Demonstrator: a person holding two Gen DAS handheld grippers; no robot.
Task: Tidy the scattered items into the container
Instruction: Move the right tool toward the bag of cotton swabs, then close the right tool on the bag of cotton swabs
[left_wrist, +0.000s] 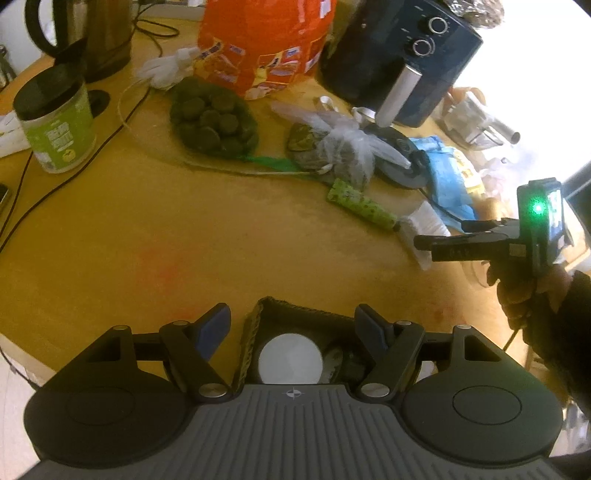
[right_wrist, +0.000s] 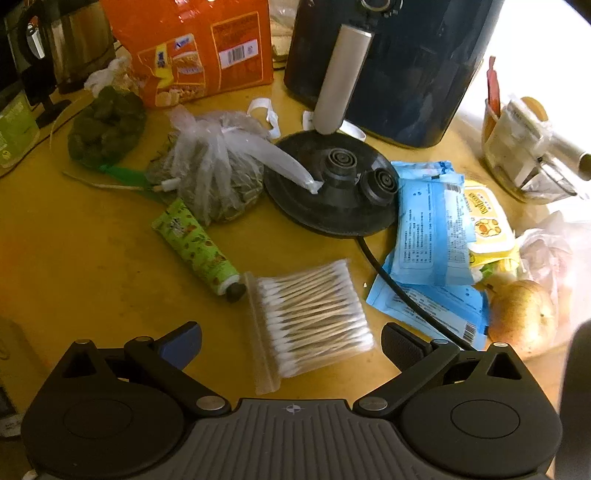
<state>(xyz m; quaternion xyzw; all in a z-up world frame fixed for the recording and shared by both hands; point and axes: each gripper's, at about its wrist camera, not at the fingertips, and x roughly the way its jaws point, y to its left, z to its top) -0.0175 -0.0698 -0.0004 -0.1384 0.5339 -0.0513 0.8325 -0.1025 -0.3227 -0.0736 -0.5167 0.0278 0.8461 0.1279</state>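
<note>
Both of your grippers stand with jaws apart and nothing pinched. Your right gripper (right_wrist: 291, 341) hangs over the clear packet of cotton swabs (right_wrist: 310, 325), which lies flat on the yellow table (right_wrist: 92, 258) between its fingers, untouched. Just beside the packet lies a green tube (right_wrist: 195, 247), and beyond it a knotted plastic bag (right_wrist: 218, 166) and a black kettle base (right_wrist: 332, 184). Your left gripper (left_wrist: 293, 328) hovers over the woven container (left_wrist: 255, 339), near the table's front edge, with a white round lid (left_wrist: 290, 358) inside.
</note>
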